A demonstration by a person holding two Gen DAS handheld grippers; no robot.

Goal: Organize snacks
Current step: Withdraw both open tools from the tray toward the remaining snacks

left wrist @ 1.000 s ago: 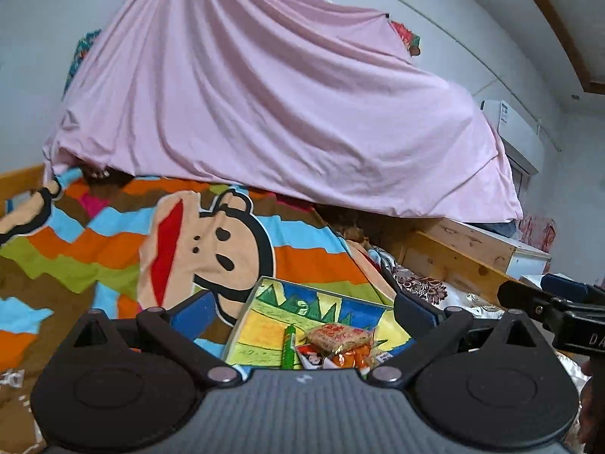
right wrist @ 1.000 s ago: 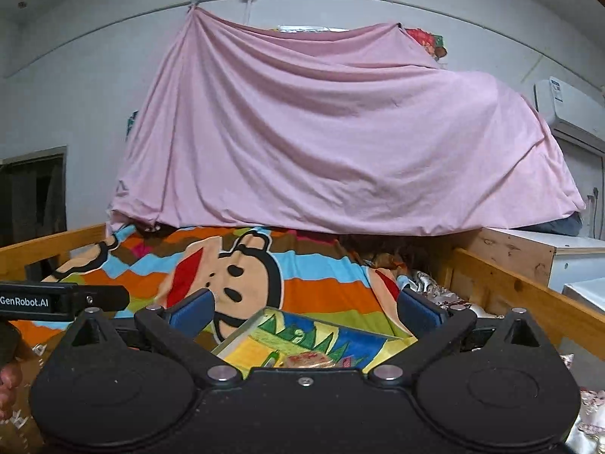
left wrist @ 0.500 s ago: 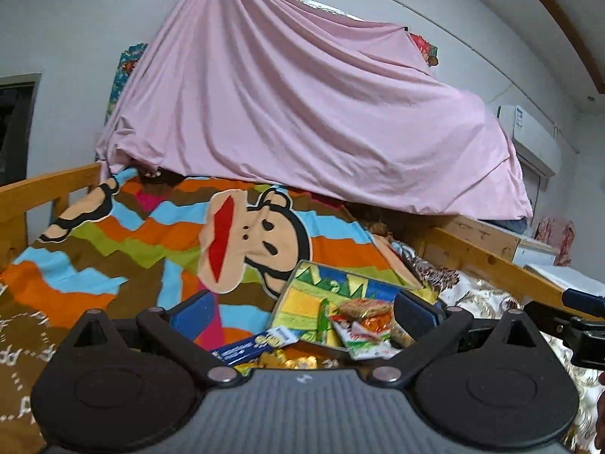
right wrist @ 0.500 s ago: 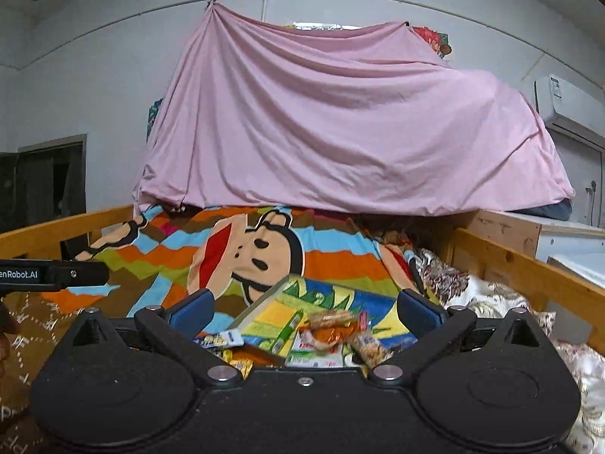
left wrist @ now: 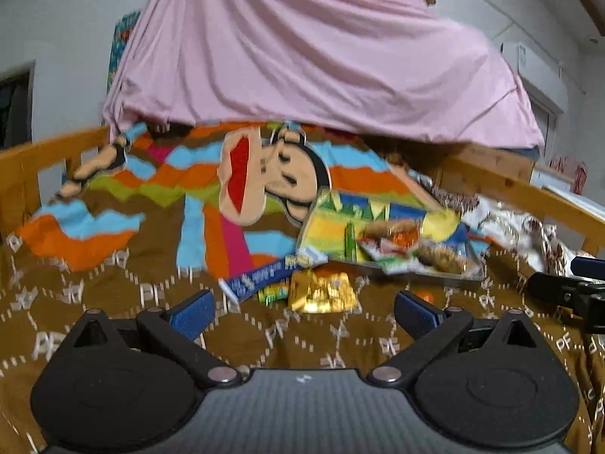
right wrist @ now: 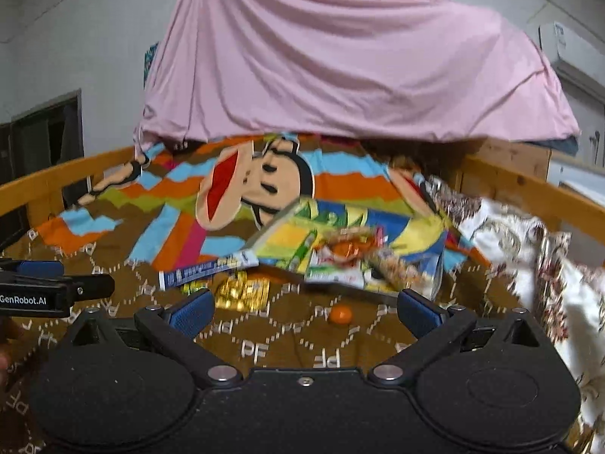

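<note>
A colourful tray lies on the bed with several snack packets piled at its near right. Loose on the brown blanket in front of it are a long blue packet, a gold packet, a small green packet and a small orange round thing. My left gripper is open and empty, short of the gold packet. My right gripper is open and empty too, just short of the orange thing. Each gripper shows at the edge of the other's view.
A cartoon-monkey striped blanket covers the bed. Wooden rails run along both sides. A pink sheet drapes over the far end. A white patterned pillow lies at the right. An air conditioner hangs on the wall.
Both views have tilted down and pulled back, so the loose packets and brown blanket in front of the tray have come into sight. Both grippers stay open.
</note>
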